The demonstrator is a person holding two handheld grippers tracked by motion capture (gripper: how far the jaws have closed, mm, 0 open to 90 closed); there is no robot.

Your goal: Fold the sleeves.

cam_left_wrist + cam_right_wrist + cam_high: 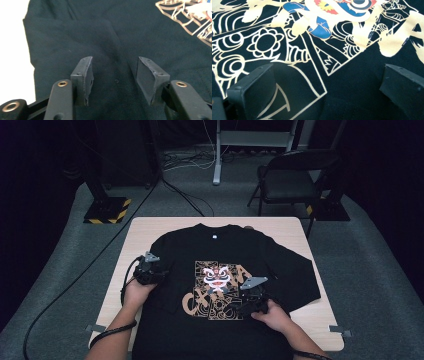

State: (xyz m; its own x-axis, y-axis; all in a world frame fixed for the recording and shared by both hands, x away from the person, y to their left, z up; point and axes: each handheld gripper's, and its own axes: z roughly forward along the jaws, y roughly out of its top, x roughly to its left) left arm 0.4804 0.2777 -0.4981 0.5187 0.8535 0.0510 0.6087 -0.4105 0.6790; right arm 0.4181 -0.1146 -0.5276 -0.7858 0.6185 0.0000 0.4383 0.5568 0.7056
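In the high view a black T-shirt [220,285] with a gold lion-dance print [219,289] lies flat on the wooden counter [140,227] at frame centre, the left gripper [148,268] over its left edge and the right gripper [250,297] at the print's lower right. In the left gripper view the jaws stand partly apart over folded black cloth, pinching nothing. In the right gripper view the jaws gape wide over the print, holding nothing.

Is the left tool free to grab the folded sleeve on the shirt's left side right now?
Probably yes. The left tool is open right over the folded sleeve of the black T-shirt, with nothing between its jaws or in the way.
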